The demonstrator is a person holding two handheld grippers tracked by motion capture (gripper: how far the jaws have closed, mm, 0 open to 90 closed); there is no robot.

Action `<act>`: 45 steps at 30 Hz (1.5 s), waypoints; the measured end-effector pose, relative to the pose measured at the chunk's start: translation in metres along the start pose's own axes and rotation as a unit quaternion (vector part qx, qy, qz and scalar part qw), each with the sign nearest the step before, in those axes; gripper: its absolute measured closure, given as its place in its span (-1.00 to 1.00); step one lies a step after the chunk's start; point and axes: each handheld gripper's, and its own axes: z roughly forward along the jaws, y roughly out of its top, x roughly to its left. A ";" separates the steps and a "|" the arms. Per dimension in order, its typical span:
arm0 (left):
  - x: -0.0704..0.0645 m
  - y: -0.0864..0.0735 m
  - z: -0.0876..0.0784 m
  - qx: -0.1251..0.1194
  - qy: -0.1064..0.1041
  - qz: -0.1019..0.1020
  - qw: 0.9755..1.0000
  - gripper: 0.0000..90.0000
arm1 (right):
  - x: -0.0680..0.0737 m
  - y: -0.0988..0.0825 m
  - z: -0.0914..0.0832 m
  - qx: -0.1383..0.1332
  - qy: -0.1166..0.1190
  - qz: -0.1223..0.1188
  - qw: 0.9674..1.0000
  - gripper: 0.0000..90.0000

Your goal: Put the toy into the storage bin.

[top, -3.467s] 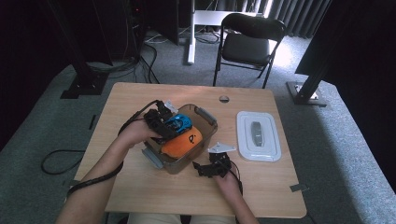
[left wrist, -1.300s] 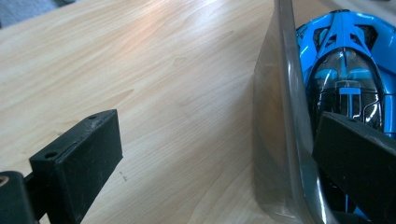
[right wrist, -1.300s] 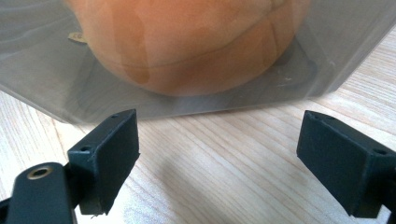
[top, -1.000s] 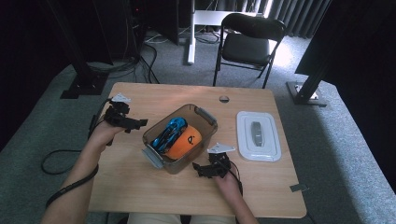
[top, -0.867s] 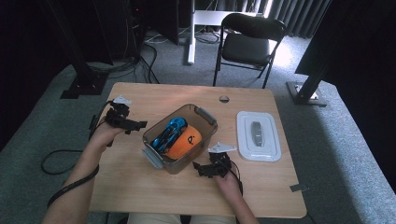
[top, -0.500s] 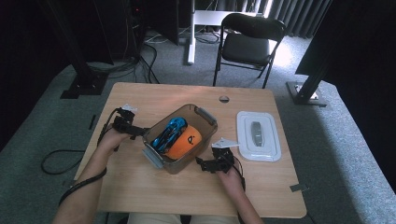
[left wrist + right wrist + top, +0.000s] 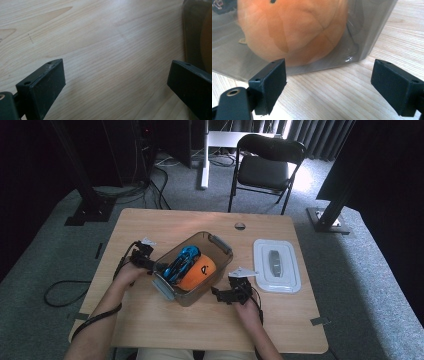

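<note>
A clear plastic bin point(image 7: 220, 246) with grey handles sits at the table's middle. It holds a blue toy point(image 7: 181, 261) and an orange rounded thing point(image 7: 197, 271). My left gripper point(image 7: 154, 265) is at the bin's left end, open. In the left gripper view, bare wood lies between the wide jaws of the left gripper point(image 7: 115, 75), and the bin wall point(image 7: 193, 35) is at the right edge. My right gripper point(image 7: 221, 296) is open at the bin's near right side. The right gripper point(image 7: 329, 75) faces the bin wall point(image 7: 372, 27), with the orange thing point(image 7: 294, 30) behind it.
A white lid point(image 7: 276, 265) with a grey handle lies flat to the right of the bin. A small round grommet point(image 7: 240, 226) is set in the table near its far edge. A black folding chair point(image 7: 265, 165) stands beyond the table.
My left gripper left the bin, went out to the table's left side, then came back to the bin's left end. The right gripper crept up toward the bin.
</note>
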 end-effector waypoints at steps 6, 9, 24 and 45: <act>-0.001 -0.003 -0.002 0.000 -0.001 -0.003 1.000 -0.95 | -0.002 0.003 0.001 0.000 -0.001 0.010 1.000 -0.71; -0.003 -0.006 -0.005 -0.003 0.004 -0.006 1.000 -0.92 | -0.003 0.004 0.001 0.005 0.001 0.009 1.000 -0.71; -0.038 -0.019 -0.013 -0.004 -0.014 0.022 1.000 -0.92 | -0.015 0.001 -0.012 0.007 -0.026 0.007 1.000 -0.71; -0.082 -0.026 -0.011 -0.013 -0.022 0.048 0.999 -0.94 | -0.035 -0.002 -0.024 -0.002 -0.051 0.017 0.999 -0.70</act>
